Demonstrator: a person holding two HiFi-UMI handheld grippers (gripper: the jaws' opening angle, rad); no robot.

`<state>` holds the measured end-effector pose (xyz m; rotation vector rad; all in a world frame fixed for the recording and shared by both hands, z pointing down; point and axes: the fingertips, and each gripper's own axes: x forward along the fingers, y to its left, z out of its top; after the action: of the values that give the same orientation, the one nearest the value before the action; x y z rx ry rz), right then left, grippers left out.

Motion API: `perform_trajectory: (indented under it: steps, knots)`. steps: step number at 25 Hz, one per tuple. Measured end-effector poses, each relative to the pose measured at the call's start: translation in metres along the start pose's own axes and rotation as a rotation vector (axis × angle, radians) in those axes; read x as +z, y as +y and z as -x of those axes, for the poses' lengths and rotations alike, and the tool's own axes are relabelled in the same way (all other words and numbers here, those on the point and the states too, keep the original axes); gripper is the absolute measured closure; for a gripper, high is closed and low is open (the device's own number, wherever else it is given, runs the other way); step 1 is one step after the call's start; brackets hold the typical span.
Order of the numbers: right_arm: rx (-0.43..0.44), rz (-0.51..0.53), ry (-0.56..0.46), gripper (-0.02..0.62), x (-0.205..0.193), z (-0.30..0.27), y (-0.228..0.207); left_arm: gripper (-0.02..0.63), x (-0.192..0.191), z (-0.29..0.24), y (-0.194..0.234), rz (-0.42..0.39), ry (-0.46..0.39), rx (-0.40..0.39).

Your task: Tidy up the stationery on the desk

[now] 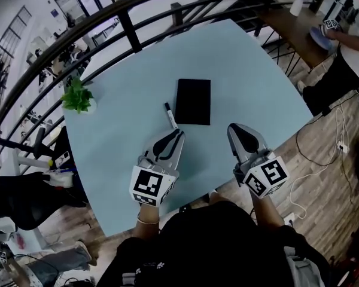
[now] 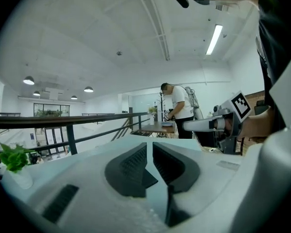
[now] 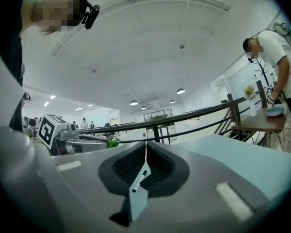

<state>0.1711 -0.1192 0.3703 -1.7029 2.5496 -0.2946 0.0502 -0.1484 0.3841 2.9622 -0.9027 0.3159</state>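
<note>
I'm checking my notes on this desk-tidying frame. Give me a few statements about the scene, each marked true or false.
1. The black notebook lies flat on the table. True.
2. The pen lies on top of the notebook. False: it lies on the table, beside the notebook's left edge.
3. The right gripper holds the pen. False: its jaws are together and empty.
4. The potted plant stands near the table's left edge. True.
5. The left gripper has nothing between its jaws. True.

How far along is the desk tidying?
Nothing looks done yet: the notebook and pen lie loose on the table. Nothing is in hand: the left gripper, fingers slightly apart, and the right gripper, fingers shut, are both empty. Both items remain to be tidied.
</note>
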Motion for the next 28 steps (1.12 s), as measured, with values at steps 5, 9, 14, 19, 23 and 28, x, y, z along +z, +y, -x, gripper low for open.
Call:
perform_trajectory:
  steps: [5,9,14,19,23,28]
  knots:
    - [0.009,-0.029,0.052,0.591,-0.015,-0.025,-0.021,0.557,-0.022,-0.026,0.020,0.041,0.052,0.020]
    - [0.017,-0.042,0.077,0.584,-0.024,-0.038,-0.033,0.548,-0.036,-0.038,0.034,0.059,0.080,0.036]
    - [0.018,-0.048,0.105,0.578,-0.032,-0.053,-0.046,0.535,-0.051,-0.044,0.053,0.063,0.125,0.061]
    - [0.028,-0.057,0.131,0.569,-0.042,-0.065,-0.052,0.531,-0.064,-0.046,0.061,0.090,0.138,0.080]
    - [0.041,-0.046,0.147,0.560,-0.045,-0.074,-0.060,0.531,-0.072,-0.050,0.061,0.134,0.137,0.099]
    - [0.075,-0.007,0.174,0.555,-0.048,-0.093,-0.069,0.529,-0.086,-0.052,0.063,0.212,0.139,0.140]
